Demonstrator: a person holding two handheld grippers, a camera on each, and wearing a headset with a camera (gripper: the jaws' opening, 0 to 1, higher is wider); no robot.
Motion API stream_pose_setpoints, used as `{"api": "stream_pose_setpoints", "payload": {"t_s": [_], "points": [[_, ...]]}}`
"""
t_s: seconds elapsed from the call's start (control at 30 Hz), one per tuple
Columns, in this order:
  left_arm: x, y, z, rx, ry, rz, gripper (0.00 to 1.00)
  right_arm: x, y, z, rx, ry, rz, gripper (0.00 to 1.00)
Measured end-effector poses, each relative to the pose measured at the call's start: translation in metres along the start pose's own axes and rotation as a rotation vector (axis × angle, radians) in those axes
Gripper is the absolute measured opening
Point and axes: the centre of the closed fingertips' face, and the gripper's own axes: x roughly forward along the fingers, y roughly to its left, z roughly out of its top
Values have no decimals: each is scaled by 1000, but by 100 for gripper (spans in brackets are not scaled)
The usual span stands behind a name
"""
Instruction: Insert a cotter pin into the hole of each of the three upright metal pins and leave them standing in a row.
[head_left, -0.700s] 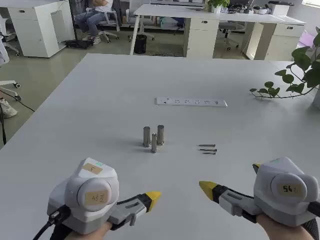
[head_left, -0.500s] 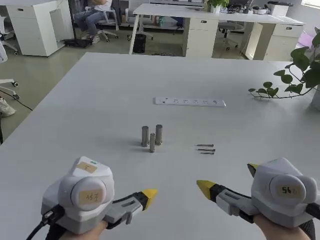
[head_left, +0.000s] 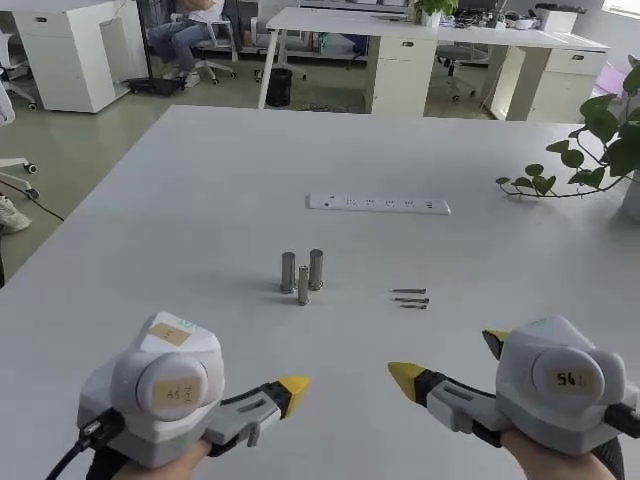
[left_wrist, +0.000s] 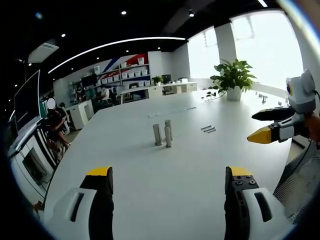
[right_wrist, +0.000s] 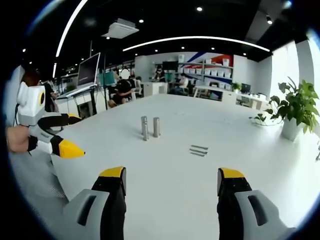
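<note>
Three upright grey metal cylinder pins (head_left: 302, 272) clustered mid-way across the white desk (head_left: 200, 200), three small dark cotter pins (head_left: 411, 298) lying just apart toward the right edge, left hand-held gripper (left_wrist: 169, 175) and right hand-held gripper (right_wrist: 171, 174) over the near edge, jaws of both wide apart, holding nothing

l gripper (left_wrist: 169, 172), r gripper (right_wrist: 171, 173) open, prob. level.

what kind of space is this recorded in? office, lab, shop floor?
Most likely an open-plan office or lab: rows of white desks with drawer cabinets, a person seated on a wheeled office chair, and a leafy green potted plant on the large white worktable.
</note>
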Motion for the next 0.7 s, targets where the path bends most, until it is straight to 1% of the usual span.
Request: {"api": "stream_pose_setpoints", "payload": {"t_s": [0.1,0.23,0.4,0.47,0.5,0.57,0.63,0.7], "points": [[0,0,2,3,-9,1,92,0,1,0,0,2,1,71],[0,1,1,2,-3,1,92,1,3,-2,2,12,12,71],[0,1,1,-2,-3,-1,93,1,2,1,-7,2,7,73],[0,1,1,-3,-2,-1,93,1,2,1,-6,-4,7,76],[1,1,1,-2,-2,0,93,2,4,1,-10,-10,16,78],[0,1,1,0,-1,3,93,3,7,-2,-8,1,27,83],[-1,2,1,0,-6,9,92,4,9,-2,-21,5,35,84],[-1,3,2,0,-6,13,92,4,10,0,-35,-5,36,86]]}}
